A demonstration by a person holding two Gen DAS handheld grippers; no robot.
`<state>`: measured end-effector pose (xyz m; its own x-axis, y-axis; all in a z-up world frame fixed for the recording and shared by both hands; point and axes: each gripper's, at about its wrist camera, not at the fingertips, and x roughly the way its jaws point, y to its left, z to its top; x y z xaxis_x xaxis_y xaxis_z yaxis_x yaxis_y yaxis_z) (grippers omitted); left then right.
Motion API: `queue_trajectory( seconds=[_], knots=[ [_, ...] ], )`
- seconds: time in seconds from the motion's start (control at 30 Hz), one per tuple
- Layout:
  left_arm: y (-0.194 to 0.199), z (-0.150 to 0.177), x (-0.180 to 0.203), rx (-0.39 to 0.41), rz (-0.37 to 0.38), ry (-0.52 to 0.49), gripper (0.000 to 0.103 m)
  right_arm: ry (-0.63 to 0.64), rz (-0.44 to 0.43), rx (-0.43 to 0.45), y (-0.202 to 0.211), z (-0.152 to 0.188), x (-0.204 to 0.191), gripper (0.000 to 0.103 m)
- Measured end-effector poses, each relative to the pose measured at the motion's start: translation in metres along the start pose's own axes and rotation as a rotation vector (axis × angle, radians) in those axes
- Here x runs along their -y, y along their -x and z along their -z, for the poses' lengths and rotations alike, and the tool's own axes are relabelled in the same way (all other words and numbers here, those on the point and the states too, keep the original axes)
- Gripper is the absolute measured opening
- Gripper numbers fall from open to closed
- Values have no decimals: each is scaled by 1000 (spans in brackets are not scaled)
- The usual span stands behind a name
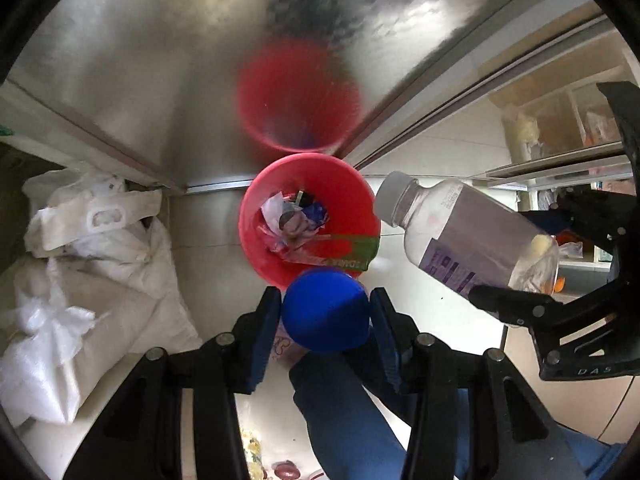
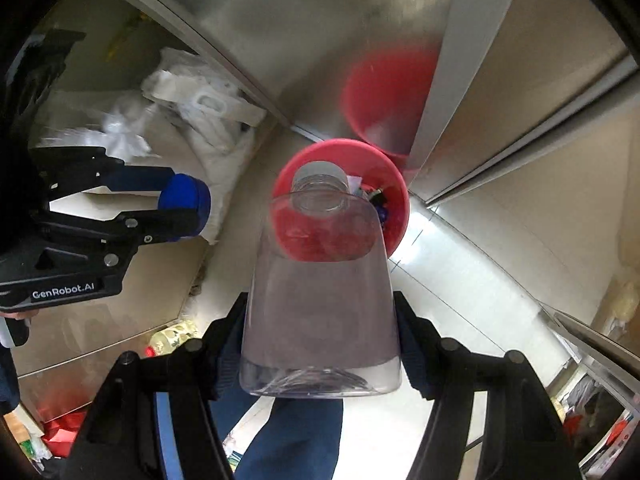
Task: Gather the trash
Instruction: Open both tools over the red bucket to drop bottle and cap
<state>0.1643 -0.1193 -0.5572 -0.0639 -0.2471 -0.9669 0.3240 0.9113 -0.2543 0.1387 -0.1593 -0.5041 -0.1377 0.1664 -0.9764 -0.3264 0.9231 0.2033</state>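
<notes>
A red bin (image 1: 256, 216) stands on the floor against a steel cabinet, with crumpled wrappers (image 1: 292, 220) inside; it also shows in the right wrist view (image 2: 396, 200). My left gripper (image 1: 325, 312) is shut on a blue-capped container (image 1: 325, 314), held just above the bin's near rim; it shows in the right wrist view (image 2: 184, 202) too. My right gripper (image 2: 320, 320) is shut on a clear plastic bottle (image 2: 320, 308) with a grey cap, pointing at the bin. The bottle (image 1: 468, 236) hangs right of the bin in the left wrist view.
White sacks and bags (image 1: 92, 264) lie on the floor left of the bin. The steel cabinet (image 1: 168, 80) reflects the bin. Shelves with goods (image 1: 560, 128) stand at the right. My blue trouser leg (image 2: 288, 440) is below the grippers.
</notes>
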Motion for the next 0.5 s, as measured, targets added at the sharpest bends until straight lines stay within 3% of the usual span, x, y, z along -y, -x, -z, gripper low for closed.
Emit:
queue_trajectory(
  seconds=[0.17, 0.5],
  knots=[
    [-20, -9, -8, -2, 29, 21, 43, -10, -3, 2, -19, 0, 9, 64],
    [-25, -19, -4, 14, 3, 17, 43, -13, -8, -1, -18, 6, 37, 65]
  ],
)
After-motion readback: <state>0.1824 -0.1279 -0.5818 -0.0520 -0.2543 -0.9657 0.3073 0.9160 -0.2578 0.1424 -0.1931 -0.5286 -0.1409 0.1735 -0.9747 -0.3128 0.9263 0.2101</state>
